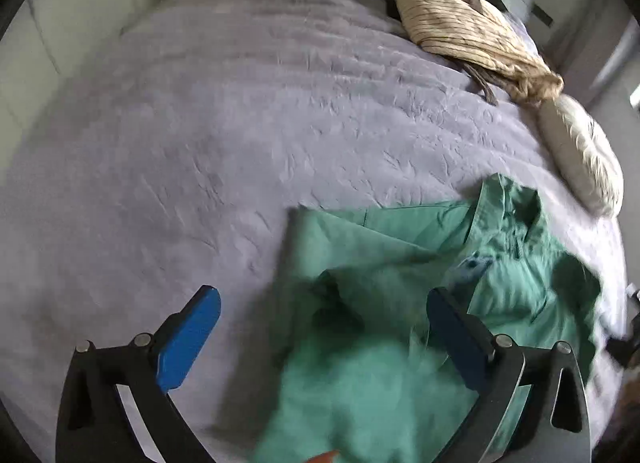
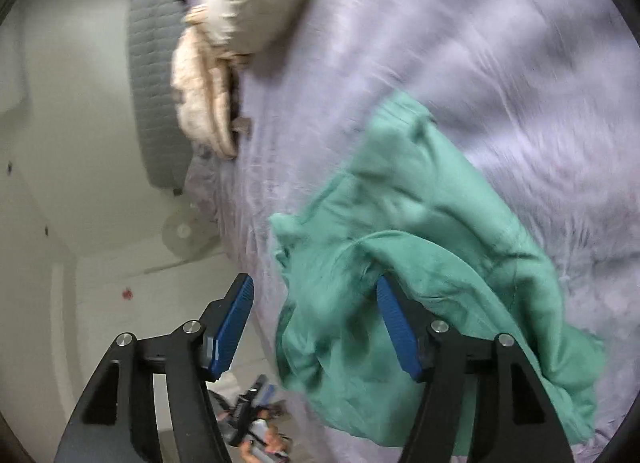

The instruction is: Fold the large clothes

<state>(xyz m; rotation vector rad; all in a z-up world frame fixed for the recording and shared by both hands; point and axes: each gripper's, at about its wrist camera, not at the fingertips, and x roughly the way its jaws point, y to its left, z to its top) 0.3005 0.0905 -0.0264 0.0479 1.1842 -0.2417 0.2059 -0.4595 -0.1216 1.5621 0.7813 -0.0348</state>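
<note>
A green shirt (image 1: 380, 247) lies crumpled on the lavender bedspread (image 1: 240, 123), with its collar toward the right. My left gripper (image 1: 322, 295) hangs over the shirt's near part with both blue pads spread wide; the cloth lies below and between them without being pinched. In the right wrist view the same green shirt (image 2: 420, 199) is bunched near the bed's edge. My right gripper (image 2: 313, 282) is open, a fold of the shirt sits between its fingers, and the right pad (image 2: 394, 323) rests against the cloth.
A beige striped garment (image 1: 460, 27) lies at the far right of the bed, beside a white pillow (image 1: 580, 155). The grey padded headboard (image 2: 156, 83) stands past the bedspread (image 2: 480, 43). Small objects lie on the floor (image 2: 256, 423) below the bed's edge.
</note>
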